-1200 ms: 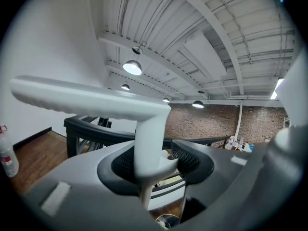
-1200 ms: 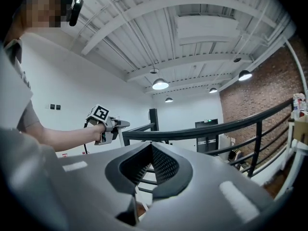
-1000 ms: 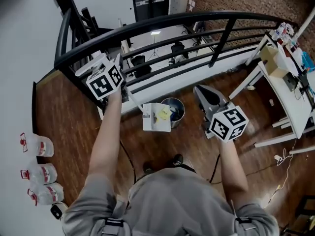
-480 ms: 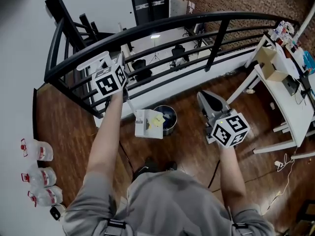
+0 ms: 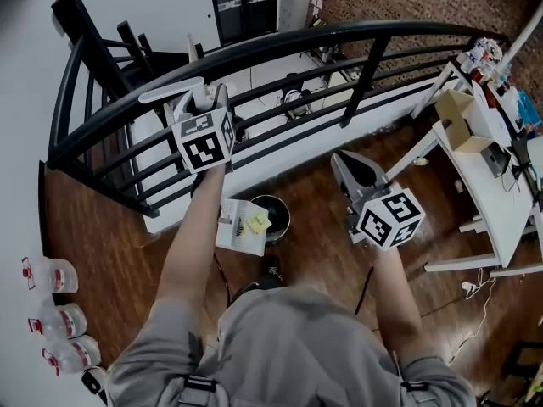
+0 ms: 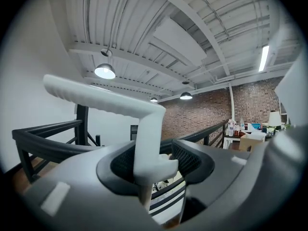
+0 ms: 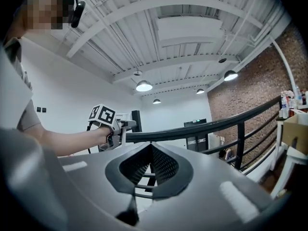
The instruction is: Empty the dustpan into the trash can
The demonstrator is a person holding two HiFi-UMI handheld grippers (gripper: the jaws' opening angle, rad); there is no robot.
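Note:
In the head view my left gripper is shut on the white dustpan's long handle, up by the black railing. The white pan hangs far below it over the wood floor, with yellow paper in it. The pan's right edge overlaps the round dark trash can. In the left gripper view the handle stands clamped between the jaws of that gripper. My right gripper hovers to the right of the can, shut and holding nothing.
A curved black railing runs across in front of both grippers. A white table with a cardboard box stands at the right. Large water bottles line the left wall. A black cable trails over the floor near my shoe.
Both grippers and the view have swung to the left along the railing. The pan now hangs at the can's left edge, lower in the picture than before.

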